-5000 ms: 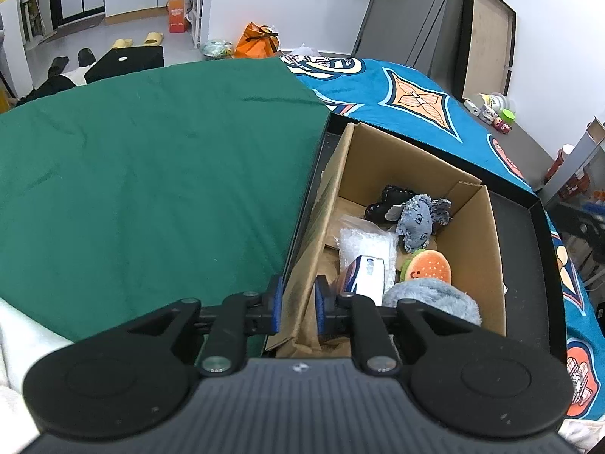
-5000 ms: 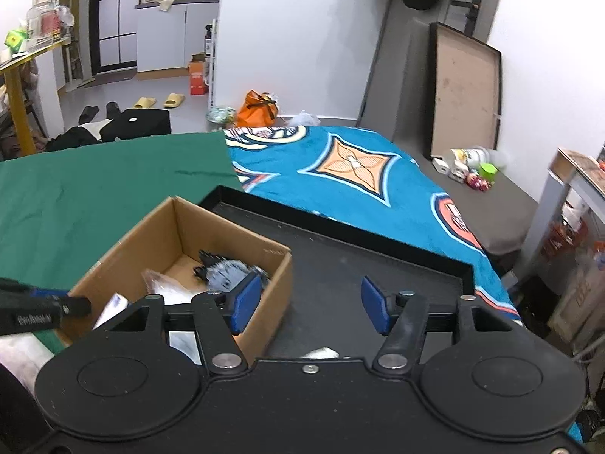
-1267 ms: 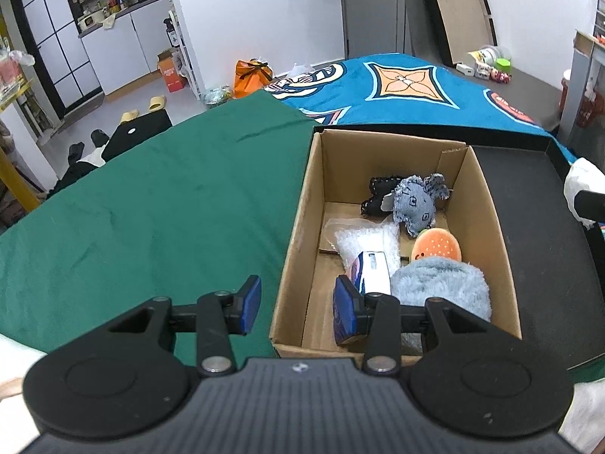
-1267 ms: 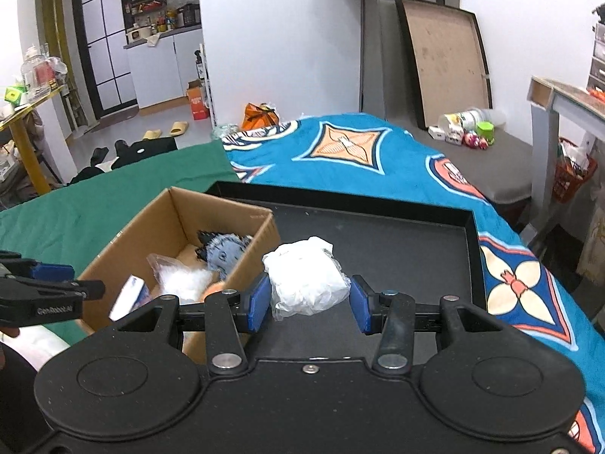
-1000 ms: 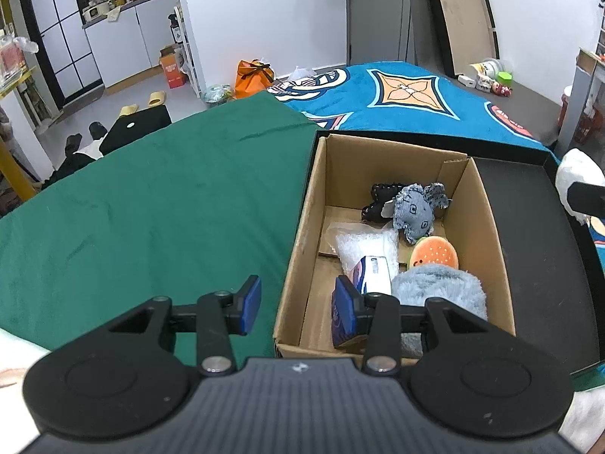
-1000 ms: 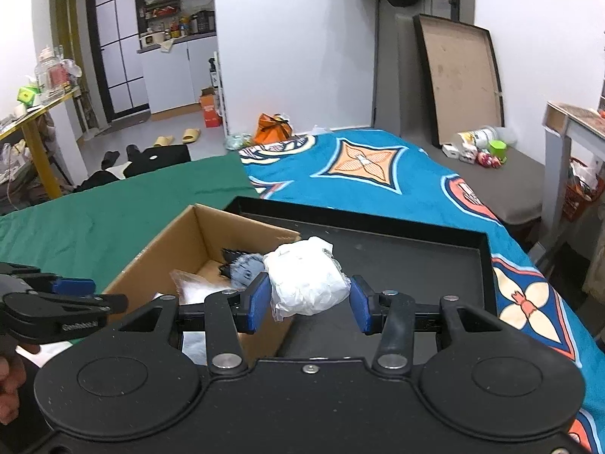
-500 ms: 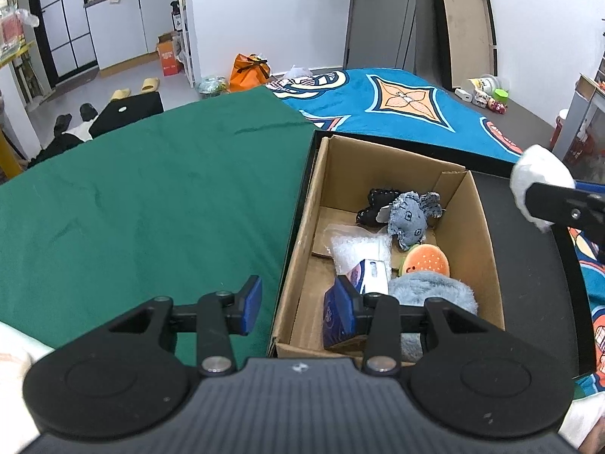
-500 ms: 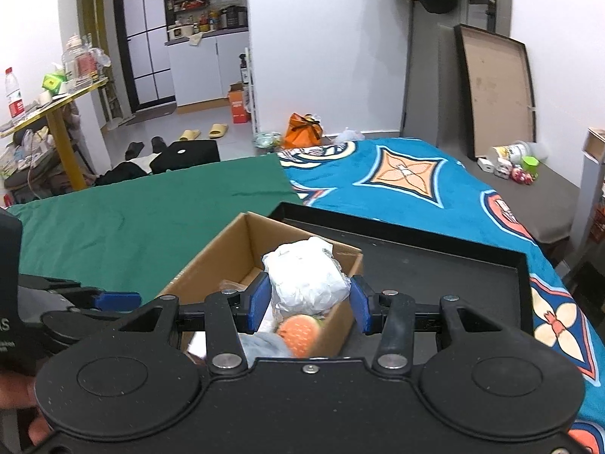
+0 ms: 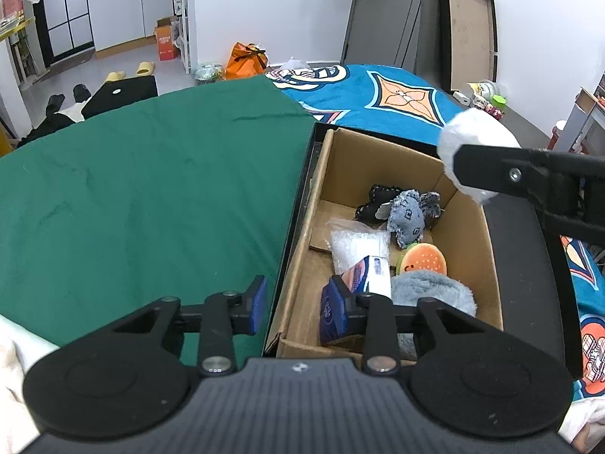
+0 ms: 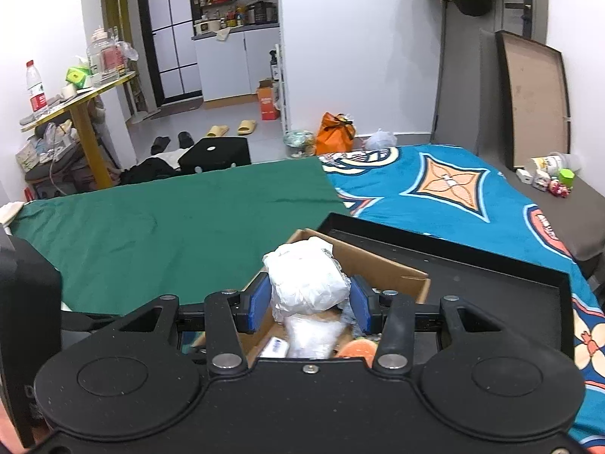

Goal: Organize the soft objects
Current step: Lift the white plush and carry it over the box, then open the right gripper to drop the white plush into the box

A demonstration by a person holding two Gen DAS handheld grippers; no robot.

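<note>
While the left gripper point(image 9: 295, 304) straddles the near-left wall of the cardboard box point(image 9: 469, 227), one pad outside over the green cloth point(image 9: 143, 189) and the other inside, its jaws have just been closing, yet a gap shows on both sides of the wall and nothing is pinched. Right gripper point(image 10: 310, 304) clenched on a white crumpled plastic bundle point(image 10: 308, 280), both blue pads pressed to its sides; from the left wrist view that bundle point(image 9: 474, 140) hangs above the box's far-right corner, clear of the rim. Inside the box, nearest: a blue-and-white packet point(image 9: 363, 278) beside the inner pad, and a fluffy grey-blue plush point(image 9: 435, 293) at the near right. Next out: an orange burger toy point(image 9: 425, 259) and a clear bubble-wrap bag point(image 9: 357, 244). Farther: a grey denim stuffed animal point(image 9: 410, 217) with a black soft toy point(image 9: 378, 202) just left of it, touching. Box sits in the left end of a black tray point(image 10: 491, 276). Green cloth spreads to the left; a blue patterned blanket point(image 10: 446, 189) lies beyond and to the right. Far off on the floor: an orange bag point(image 10: 334, 134) and yellow slippers point(image 10: 232, 128).
</note>
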